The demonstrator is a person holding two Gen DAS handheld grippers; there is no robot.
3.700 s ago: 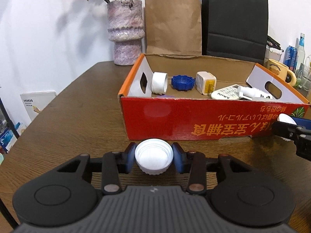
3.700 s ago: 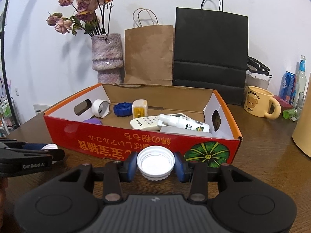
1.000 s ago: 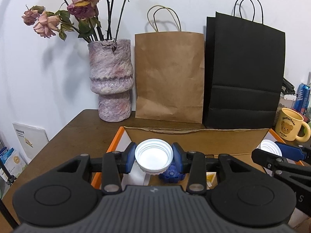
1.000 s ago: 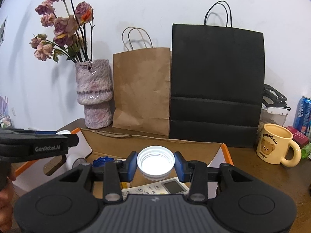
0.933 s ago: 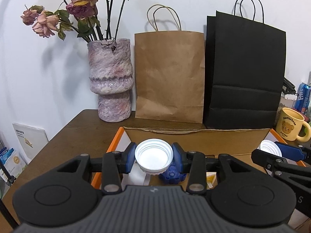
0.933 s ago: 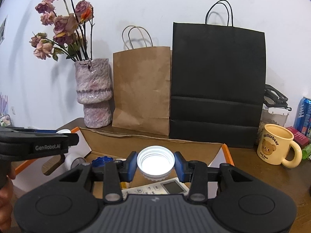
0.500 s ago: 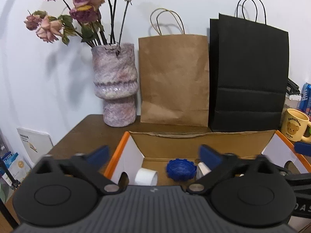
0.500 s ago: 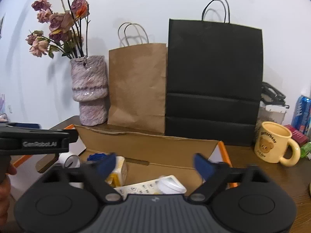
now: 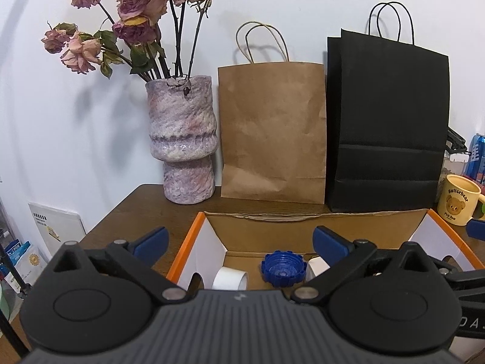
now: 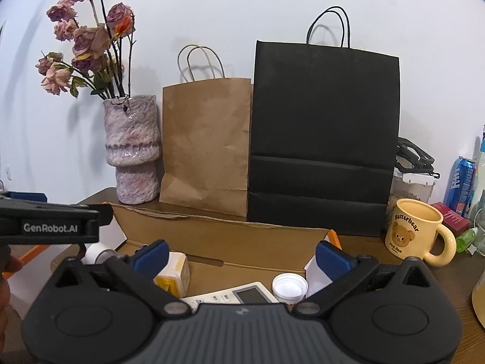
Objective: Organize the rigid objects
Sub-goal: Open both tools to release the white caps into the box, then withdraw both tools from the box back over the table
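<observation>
The cardboard box (image 9: 185, 251) with an orange rim lies just below both grippers. My left gripper (image 9: 239, 241) hangs open over its left end, nothing between the blue pads. Beneath it lie a blue ridged cap (image 9: 283, 268) and a white roll (image 9: 230, 279). My right gripper (image 10: 242, 254) is over the box's right part, its jaws opening, with nothing between them. A white cap (image 10: 289, 286) sits open side up on the box floor beside a white remote (image 10: 239, 295) and a yellow-and-white block (image 10: 174, 273). The left gripper's side (image 10: 48, 224) shows at the left edge of the right wrist view.
Behind the box stand a mottled vase (image 9: 182, 145) of dried roses, a brown paper bag (image 9: 272, 133) and a black paper bag (image 9: 385, 127). A yellow bear mug (image 10: 415, 230), a blue can (image 10: 460, 182) and a lidded container (image 10: 412, 182) crowd the table's right side.
Both grippers were shut on white caps; both have opened wide and the caps have dropped out. One cap now lies in the box under the right gripper. Neither hand has shifted.
</observation>
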